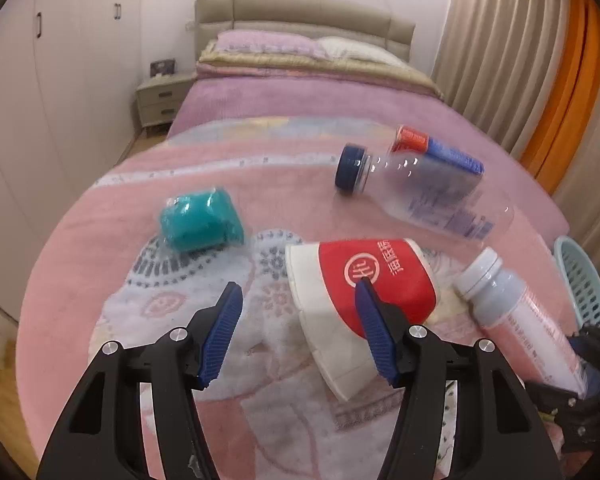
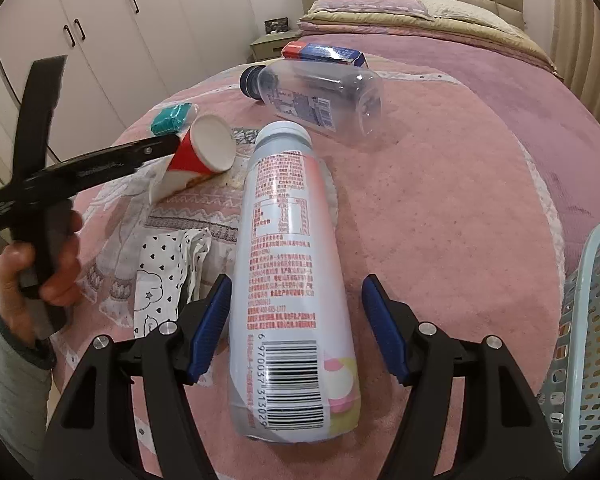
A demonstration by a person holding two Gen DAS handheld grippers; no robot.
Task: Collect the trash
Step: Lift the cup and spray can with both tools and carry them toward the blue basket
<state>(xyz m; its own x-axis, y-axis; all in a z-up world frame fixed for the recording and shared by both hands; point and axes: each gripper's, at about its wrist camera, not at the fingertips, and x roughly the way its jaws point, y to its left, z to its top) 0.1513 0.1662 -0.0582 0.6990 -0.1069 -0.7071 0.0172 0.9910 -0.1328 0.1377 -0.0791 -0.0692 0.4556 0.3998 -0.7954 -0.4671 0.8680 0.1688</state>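
**Both grippers spread wide over trash scattered on the bed**

Left gripper (image 1: 298, 294) hovers over the pink bedspread (image 1: 180, 168) with its blue-padded fingers spread apart and nothing between them. Its right fingertip overlaps the red band of a tipped-over paper cup (image 1: 352, 304), which lies just ahead and to the right of the gap; whether the pad touches the cup cannot be told. In the right wrist view, the left gripper's black body reaches toward that same cup (image 2: 204, 152), and the person's left hand (image 2: 40, 264) grips its handle.

Right gripper (image 2: 296, 288) is likewise wide open. A white drink bottle (image 2: 288, 264) with red print and a barcode lies lengthwise between its fingers, cap pointing away. The left pad sits just beside the bottle's side; the right pad stands clear of it.

Farther up the bed lies a clear plastic bottle (image 1: 428, 192) with a dark blue cap, on its side. Just behind it is a red and blue box (image 1: 436, 148). A teal packet (image 1: 200, 220) in clear wrap rests to the left, apart from the cup. A white wrapper with black dots (image 2: 164, 276) lies crumpled beside the drink bottle. A pale blue perforated basket (image 2: 588, 340) stands at the right edge.
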